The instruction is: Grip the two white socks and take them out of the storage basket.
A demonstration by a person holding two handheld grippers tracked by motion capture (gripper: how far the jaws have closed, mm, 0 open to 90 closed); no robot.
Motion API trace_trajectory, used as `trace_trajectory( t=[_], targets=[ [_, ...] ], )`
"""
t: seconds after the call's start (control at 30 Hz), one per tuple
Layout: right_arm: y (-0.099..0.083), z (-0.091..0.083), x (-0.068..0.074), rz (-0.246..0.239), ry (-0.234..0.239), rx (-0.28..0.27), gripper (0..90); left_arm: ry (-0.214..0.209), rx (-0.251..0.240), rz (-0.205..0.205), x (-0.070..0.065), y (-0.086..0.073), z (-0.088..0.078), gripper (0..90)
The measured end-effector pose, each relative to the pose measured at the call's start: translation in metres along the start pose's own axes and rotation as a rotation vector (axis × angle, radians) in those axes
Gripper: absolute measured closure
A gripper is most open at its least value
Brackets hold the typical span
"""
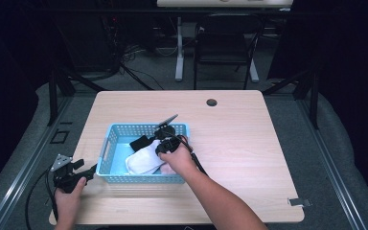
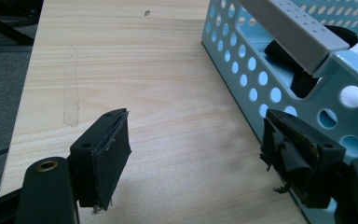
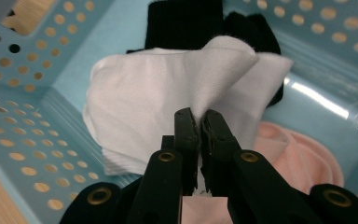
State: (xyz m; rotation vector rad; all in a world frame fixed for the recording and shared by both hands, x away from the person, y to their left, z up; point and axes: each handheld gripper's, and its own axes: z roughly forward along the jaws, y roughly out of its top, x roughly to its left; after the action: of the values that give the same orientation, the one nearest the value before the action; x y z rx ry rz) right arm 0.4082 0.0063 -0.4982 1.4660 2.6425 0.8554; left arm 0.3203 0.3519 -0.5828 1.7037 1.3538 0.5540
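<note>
The left hand (image 1: 69,196) comes in low at the near left corner of the worktop (image 1: 239,143) and holds the left gripper (image 1: 72,173) level, aimed at the short end of the light blue basket (image 1: 106,148). Its fingers (image 2: 105,156) stand wide apart with bare wood between them; the right-hand one (image 2: 298,156) sits just beside the basket's perforated outer wall (image 2: 242,70), and whether it touches cannot be told.

The right forearm (image 1: 220,201) reaches in diagonally from the near edge, the right hand (image 1: 175,155) tipped over the basket's near rim with the right gripper (image 3: 199,135) pointing down into it. Its fingers (image 3: 186,140) are pinched close on a fold of the white cloth (image 3: 158,102), which spreads out ahead of them and to their left. A pale pink cloth (image 3: 298,154) lies to the right of the fingers on the basket floor, and black cloth (image 3: 186,23) lies beyond the white one, against the far wall.

The worktop is pale wood with a round cable hole (image 1: 212,102) near its far edge. Beyond it the floor is grey, with a black chair (image 1: 225,48), a white table leg (image 1: 179,48) and loose cables (image 1: 134,72) in a dark room.
</note>
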Motion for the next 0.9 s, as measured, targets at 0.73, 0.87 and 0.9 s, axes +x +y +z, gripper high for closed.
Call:
trace_trajectory(
  t=[0.73, 0.87, 0.9],
  targets=[
    [-0.025, -0.067, 0.048, -0.365, -0.118, -0.362, 86.4, 0.001, 0.002, 0.003, -0.001, 0.0, 0.0, 23.5],
    [-0.027, -0.078, 0.049, -0.364, -0.117, -0.394, 86.4, 0.002, 0.0, 0.003, -0.001, 0.0, 0.0, 23.6],
    [-0.029, -0.085, 0.049, -0.365, -0.113, -0.416, 86.4, 0.002, 0.0, 0.003, -0.001, 0.0, 0.0, 23.5]
  ],
)
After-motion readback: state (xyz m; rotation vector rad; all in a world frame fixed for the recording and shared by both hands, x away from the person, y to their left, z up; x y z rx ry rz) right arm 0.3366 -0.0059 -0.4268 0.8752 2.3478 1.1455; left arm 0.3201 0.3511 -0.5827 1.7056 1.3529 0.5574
